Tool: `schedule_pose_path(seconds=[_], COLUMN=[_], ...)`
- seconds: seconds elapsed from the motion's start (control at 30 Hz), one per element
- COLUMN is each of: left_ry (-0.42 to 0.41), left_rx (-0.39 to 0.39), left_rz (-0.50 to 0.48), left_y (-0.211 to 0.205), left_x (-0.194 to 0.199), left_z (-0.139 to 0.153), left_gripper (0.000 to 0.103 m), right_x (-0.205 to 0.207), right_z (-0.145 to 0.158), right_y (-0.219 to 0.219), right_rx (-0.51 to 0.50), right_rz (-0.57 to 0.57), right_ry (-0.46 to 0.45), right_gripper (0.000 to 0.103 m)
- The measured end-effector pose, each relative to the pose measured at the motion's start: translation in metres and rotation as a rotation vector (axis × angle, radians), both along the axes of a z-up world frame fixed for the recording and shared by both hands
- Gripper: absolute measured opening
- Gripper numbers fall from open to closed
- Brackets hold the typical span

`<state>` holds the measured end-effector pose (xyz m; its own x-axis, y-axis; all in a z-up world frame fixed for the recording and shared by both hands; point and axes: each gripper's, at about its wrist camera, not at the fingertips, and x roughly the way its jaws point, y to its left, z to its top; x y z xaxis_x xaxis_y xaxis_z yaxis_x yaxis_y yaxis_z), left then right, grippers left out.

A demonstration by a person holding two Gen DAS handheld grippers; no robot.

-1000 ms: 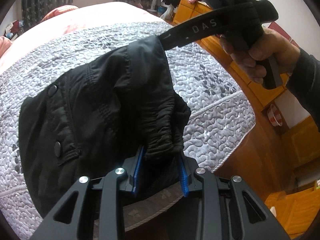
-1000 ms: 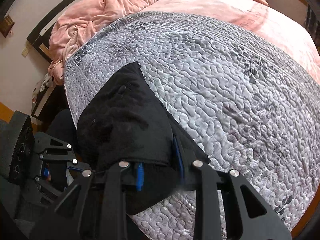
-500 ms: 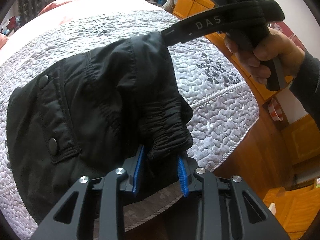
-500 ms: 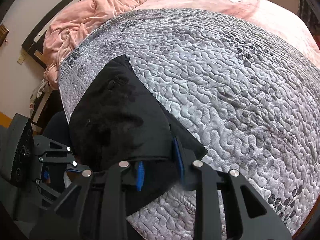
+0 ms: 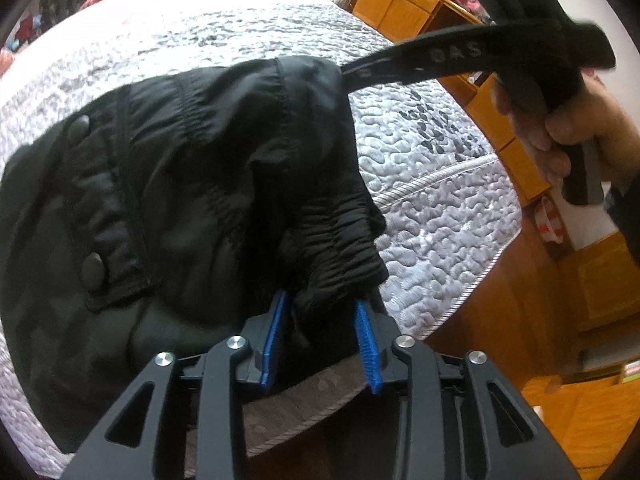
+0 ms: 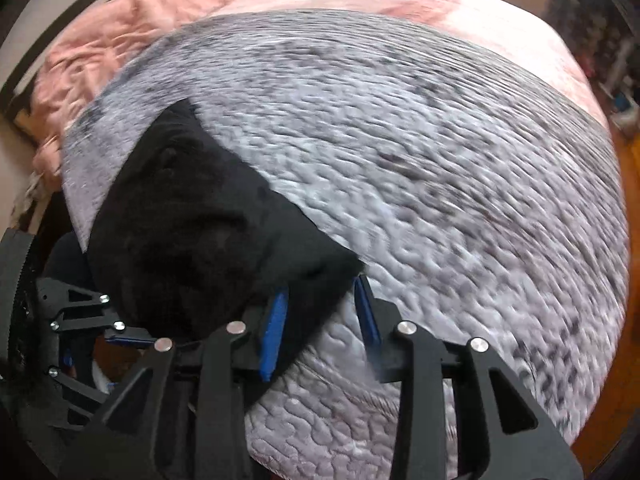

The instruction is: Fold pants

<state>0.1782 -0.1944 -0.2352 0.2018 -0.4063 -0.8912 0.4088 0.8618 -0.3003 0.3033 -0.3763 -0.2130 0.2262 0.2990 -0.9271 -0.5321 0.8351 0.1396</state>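
Black pants (image 5: 192, 184) lie folded in a bundle on the grey quilted mattress (image 5: 432, 216), near its corner. My left gripper (image 5: 322, 332) points down at the near edge. Its jaws are opening, and the gathered elastic hem (image 5: 336, 264) sits loosely between the blue pads. My right gripper (image 6: 320, 316) is over the opposite corner of the pants (image 6: 192, 232). Its jaws are opening too: the fabric tip lies between the pads, and mattress (image 6: 440, 208) shows beside the right pad. In the left wrist view a hand (image 5: 560, 136) holds that gripper, whose fingers (image 5: 400, 60) reach the far corner of the pants.
Orange wooden cabinets (image 5: 404, 4) and a wood floor (image 5: 516, 304) lie past the mattress's right edge. A rumpled pink blanket (image 6: 132, 36) covers the far end of the bed. The corded mattress edge (image 5: 440, 176) runs close to the pants.
Both grippers have come down toward the mattress with the pants, and the bundle now rests lower and fuller. Both pairs of pads stand slightly wider. The right wrist view has rolled.
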Motion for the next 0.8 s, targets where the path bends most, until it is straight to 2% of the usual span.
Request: schedule_pose_path(seconds=[0.03,0.1,0.2,0.27,0.37,0.5,0.57,0.63,0.7,0.77,0.8], left_ry=[0.017,0.02,-0.002,-0.029,-0.094,-0.062,-0.044,-0.016,0.008,0.027,0.027], left_rx=[-0.032,-0.102,-0.21,-0.271,-0.3,-0.315,-0.304,-0.298,-0.306,-0.322,-0.317], left_rz=[0.006,0.016,0.033,0.053,0.143,0.263,0.305,0.333,0.349,0.355,0.356], left_y=[0.005,0.016,0.04,0.062,0.101,0.145,0.162,0.173,0.179,0.181,0.181], left_x=[-0.001,-0.006,-0.017,-0.022,-0.021,-0.008,-0.002,0.002,0.005,0.006,0.008], left_z=[0.003,0.012,0.032,0.044,0.052,0.038,0.028,0.018,0.008,0.0,-0.001], left_gripper=[0.049,0.073,0.085,0.088,0.092,0.092,0.092,0.092,0.092,0.092,0.092], right_x=[-0.001,-0.003,-0.008,-0.012,-0.011,-0.002,0.002,0.005,0.003,-0.004,-0.007], right_z=[0.002,0.009,0.025,0.034,0.028,-0.004,-0.022,-0.043,-0.058,-0.057,-0.054], right_y=[-0.006,-0.025,-0.042,-0.039,-0.015,0.013,0.017,0.011,0.004,0.001,-0.001], right_rx=[0.002,0.036,0.142,0.236,0.32,0.369,0.337,0.308,0.29,0.271,0.271], right_rz=[-0.033,-0.135,-0.246,-0.272,-0.258,-0.235,-0.247,-0.283,-0.301,-0.304,-0.309], right_ry=[-0.002,-0.01,-0.04,-0.051,-0.028,0.057,0.082,0.129,0.158,0.14,0.134], right_gripper=[0.035,0.036,0.036,0.036,0.036,0.036,0.029,0.018,0.018,0.018,0.021])
